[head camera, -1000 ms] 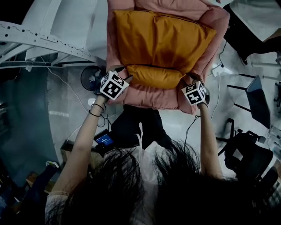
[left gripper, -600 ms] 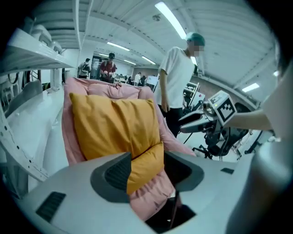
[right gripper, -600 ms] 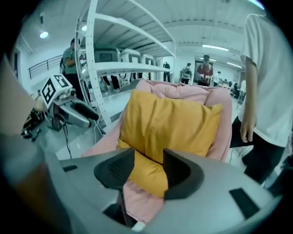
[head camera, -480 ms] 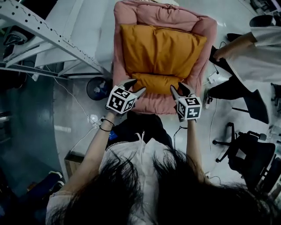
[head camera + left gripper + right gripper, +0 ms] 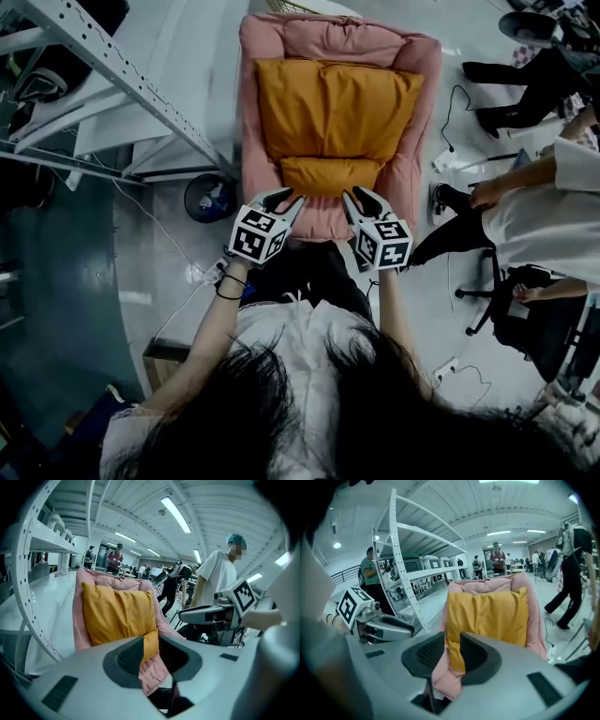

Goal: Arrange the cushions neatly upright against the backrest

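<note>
A pink armchair point(image 5: 333, 42) holds a large orange cushion point(image 5: 337, 108) standing against its backrest, with a small orange cushion point(image 5: 330, 175) lying in front of it on the seat. My left gripper point(image 5: 281, 199) and right gripper point(image 5: 361, 199) hover side by side just off the seat's front edge, touching neither cushion. Both sets of jaws are closing, down to a narrow gap with nothing between them. In the left gripper view the large cushion point(image 5: 117, 613) shows beyond the left gripper point(image 5: 151, 654); in the right gripper view the same cushion point(image 5: 487, 613) lies beyond the right gripper point(image 5: 452, 656).
A white metal shelving rack point(image 5: 112, 75) runs along the chair's left side. A round dark fan point(image 5: 208, 197) and cables lie on the floor near the left arm. A person in a white shirt point(image 5: 544, 216) and an office chair point(image 5: 534, 319) are at the right.
Both grippers have come off the ends of the small cushion and drawn back towards me, closer together. Their jaws have narrowed. The small cushion stays on the seat.
</note>
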The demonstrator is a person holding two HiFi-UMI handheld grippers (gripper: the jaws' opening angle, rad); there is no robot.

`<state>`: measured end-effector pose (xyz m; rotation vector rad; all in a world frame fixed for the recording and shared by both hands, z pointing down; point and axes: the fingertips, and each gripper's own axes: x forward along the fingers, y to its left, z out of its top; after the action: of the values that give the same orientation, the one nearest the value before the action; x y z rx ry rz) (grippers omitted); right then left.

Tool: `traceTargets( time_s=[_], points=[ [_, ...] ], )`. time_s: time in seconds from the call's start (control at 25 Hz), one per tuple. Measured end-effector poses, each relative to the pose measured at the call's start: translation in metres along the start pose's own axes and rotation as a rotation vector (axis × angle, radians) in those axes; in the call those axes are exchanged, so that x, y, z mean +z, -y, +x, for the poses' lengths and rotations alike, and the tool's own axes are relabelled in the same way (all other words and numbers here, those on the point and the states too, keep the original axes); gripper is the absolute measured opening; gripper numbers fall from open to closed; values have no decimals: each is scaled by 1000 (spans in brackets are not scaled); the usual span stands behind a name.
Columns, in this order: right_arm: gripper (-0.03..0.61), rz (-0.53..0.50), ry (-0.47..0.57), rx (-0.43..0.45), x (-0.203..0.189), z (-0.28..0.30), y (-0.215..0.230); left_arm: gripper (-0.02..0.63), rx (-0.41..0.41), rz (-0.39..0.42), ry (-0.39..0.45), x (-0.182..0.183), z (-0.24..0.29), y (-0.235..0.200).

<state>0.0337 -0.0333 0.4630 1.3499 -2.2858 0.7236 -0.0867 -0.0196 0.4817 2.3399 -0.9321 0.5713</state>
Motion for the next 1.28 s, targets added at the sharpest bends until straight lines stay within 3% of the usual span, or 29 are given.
traceTargets(
  time_s=[0.28, 0.56, 0.88, 1.28],
  points=[
    [84, -41, -10, 27, -6, -12, -26, 97, 5, -34, 25, -8, -5, 12],
    [77, -76, -15, 78, -13, -32, -40, 97, 25, -13, 53, -9, -15, 36],
    [75, -84, 10, 115, -46, -94, -41, 97, 47, -41, 99, -26, -27, 102],
    [72, -68, 68, 88, -78, -163, -26, 97, 41, -4, 100, -37, -28, 170]
  ],
)
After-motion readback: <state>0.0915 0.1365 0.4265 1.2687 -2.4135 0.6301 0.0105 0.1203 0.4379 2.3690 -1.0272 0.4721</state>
